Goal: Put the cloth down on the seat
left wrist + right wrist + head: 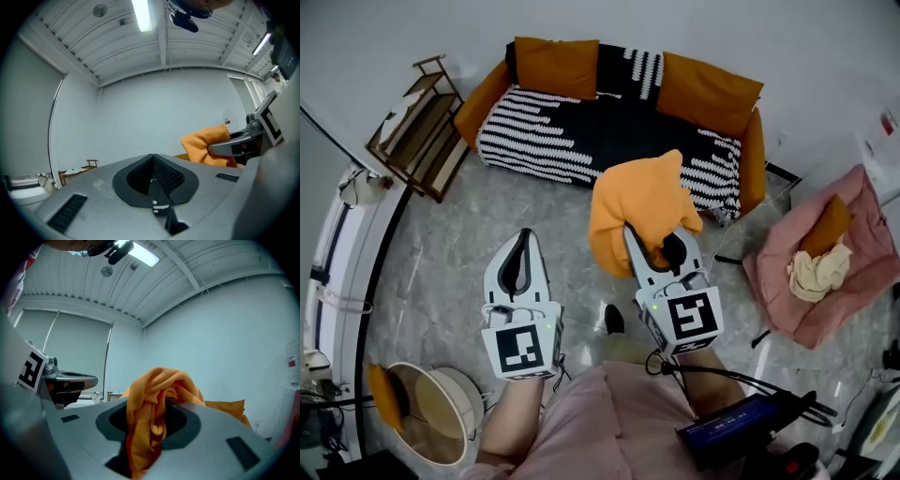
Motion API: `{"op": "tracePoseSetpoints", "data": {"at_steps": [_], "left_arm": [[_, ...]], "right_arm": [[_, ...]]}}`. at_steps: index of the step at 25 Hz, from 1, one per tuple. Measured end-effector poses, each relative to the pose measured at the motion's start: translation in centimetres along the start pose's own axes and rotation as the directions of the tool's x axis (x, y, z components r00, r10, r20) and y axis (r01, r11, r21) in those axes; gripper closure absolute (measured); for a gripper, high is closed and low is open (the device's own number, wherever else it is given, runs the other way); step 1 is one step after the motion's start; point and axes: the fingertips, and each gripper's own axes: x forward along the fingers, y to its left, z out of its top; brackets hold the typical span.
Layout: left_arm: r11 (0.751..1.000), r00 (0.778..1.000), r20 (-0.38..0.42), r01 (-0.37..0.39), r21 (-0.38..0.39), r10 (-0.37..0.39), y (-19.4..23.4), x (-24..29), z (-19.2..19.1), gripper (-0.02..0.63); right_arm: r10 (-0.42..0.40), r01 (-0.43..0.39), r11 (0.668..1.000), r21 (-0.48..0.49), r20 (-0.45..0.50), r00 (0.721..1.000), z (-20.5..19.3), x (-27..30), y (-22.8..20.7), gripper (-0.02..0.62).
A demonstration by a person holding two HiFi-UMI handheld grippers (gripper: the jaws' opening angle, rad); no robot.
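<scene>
An orange cloth (639,206) hangs bunched in my right gripper (654,242), held up in the air in front of the sofa. In the right gripper view the cloth (157,399) is pinched between the jaws of the right gripper (159,416) and spills over them. The sofa seat (609,131) is black with white stripes and has orange cushions along its back. My left gripper (523,248) hovers to the left of the cloth, shut and empty. In the left gripper view its tips (153,158) meet, with the cloth (205,143) off to the right.
A pink lounge chair (862,234) with a cream cloth (818,270) and an orange cushion stands at the right. A wooden rack (417,127) stands left of the sofa. A round basket (441,403) sits at the lower left. The floor is grey marble.
</scene>
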Motion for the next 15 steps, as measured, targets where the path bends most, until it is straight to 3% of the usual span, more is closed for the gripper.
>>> {"op": "tracePoseSetpoints", "data": {"at_steps": [7,15], "left_arm": [[0.997,0.998,-0.001,-0.058,0.043,0.058,2.7,7.7,1.0,0.595],[0.992,0.993,0.004,-0.120,0.050,0.120,6.8,12.0,0.7,0.595]], "right_arm": [[0.056,-0.056,0.998,0.001,0.006,0.998,0.8,8.2,-3.5,0.457],[0.095,-0.095,0.995,-0.002,0.000,0.995,1.0,15.0,-4.4,0.457]]}}
